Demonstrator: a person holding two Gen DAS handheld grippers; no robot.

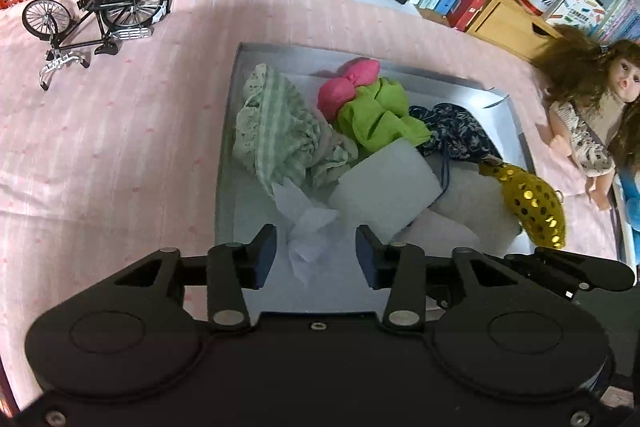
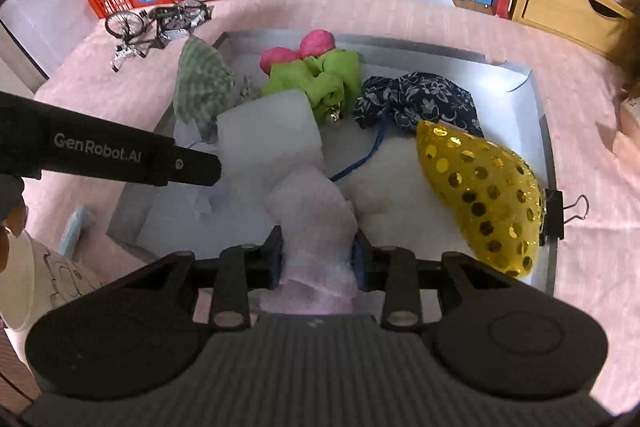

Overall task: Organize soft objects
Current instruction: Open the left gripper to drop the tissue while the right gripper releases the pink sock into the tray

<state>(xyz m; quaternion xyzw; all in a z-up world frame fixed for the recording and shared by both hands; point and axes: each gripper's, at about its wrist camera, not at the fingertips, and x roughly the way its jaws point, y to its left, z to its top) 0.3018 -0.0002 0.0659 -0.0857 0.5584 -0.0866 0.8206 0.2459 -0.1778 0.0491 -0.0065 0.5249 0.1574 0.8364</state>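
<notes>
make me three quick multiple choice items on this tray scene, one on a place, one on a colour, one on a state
1. Where is the model bicycle?
A. in the tray
B. on the pink cloth outside the tray
C. on the bookshelf

2. What colour is the sequinned pouch?
A. gold
B. red
C. blue

3. What is between the right gripper's fingers?
A. nothing
B. the green gingham cloth
C. a pale pink cloth

Answers:
1 B, it lies on the cloth to the left of the tray.
2 A, it is yellow-gold with shiny discs.
3 C, the pale pink cloth fills the gap between the pads.
</notes>
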